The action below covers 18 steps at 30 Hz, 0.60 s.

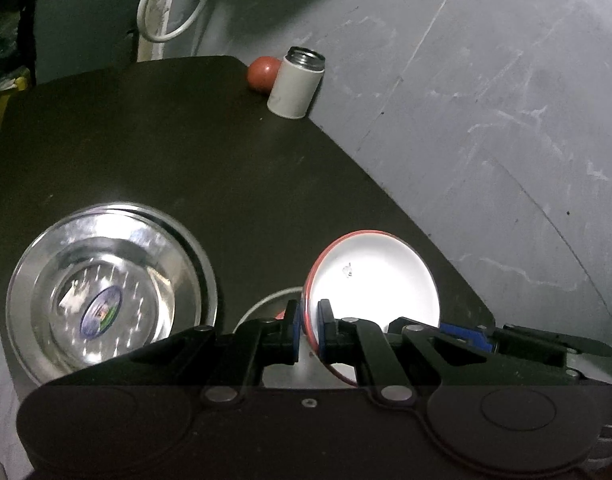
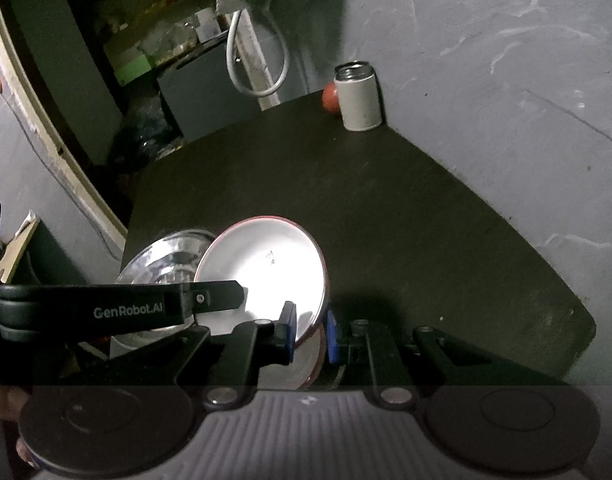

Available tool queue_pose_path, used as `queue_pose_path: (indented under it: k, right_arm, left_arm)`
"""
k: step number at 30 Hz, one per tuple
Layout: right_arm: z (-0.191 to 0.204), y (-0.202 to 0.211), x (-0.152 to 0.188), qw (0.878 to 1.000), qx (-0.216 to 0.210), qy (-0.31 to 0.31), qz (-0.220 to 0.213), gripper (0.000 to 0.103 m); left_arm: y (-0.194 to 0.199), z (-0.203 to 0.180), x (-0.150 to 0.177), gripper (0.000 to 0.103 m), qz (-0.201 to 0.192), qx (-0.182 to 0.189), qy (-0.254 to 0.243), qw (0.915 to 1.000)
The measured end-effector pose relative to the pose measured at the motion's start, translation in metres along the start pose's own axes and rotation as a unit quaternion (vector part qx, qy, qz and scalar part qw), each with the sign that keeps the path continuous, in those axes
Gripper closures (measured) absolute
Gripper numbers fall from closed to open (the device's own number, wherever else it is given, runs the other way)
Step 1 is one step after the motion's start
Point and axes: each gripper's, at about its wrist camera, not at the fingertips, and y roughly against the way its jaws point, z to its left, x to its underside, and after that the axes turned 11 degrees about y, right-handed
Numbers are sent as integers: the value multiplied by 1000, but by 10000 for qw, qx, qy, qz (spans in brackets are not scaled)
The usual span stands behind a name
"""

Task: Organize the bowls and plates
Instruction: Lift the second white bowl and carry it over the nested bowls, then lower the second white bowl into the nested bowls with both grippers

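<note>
On the dark table (image 1: pixel 186 148), a steel bowl (image 1: pixel 110 300) sits left of the white plate (image 1: pixel 378 276), which both my left tongs (image 1: pixel 308 332) and right tongs (image 2: pixel 310 334) pinch by opposite rim edges, tilted. Uneven pull might twist it loose; something pale beneath, perhaps another plate.

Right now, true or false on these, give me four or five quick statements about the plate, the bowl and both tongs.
1. Both tongs, left tongs and right tongs, are clamped on the red-rimmed white plate. True.
2. The steel bowl is upside down. False: it sits open side up.
3. The white metal-necked canister has no lid on. True.
4. The red ball lies in the bowl. False: it sits by the canister at the black table's far edge.
</note>
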Motion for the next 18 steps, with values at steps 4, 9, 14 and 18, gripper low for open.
queue_pose_path:
  k: [4,9,14,18]
  right_arm:
    - [6,1,2,9999,-34,100,95,86]
    - [13,2,6,9995,-75,213,214,86]
    - [18,1,9,9988,-115,305,354,86]
    - [19,-1,10,9982,-126,342,468,86]
  left_arm:
    - [2,4,5,95,33,-50,87,9999]
    - [6,9,11,94,77,-118,178,9997]
    - [7,10,15,93,213,-251,209,9992]
    - [5,11,18,93,322,-318,239,9987]
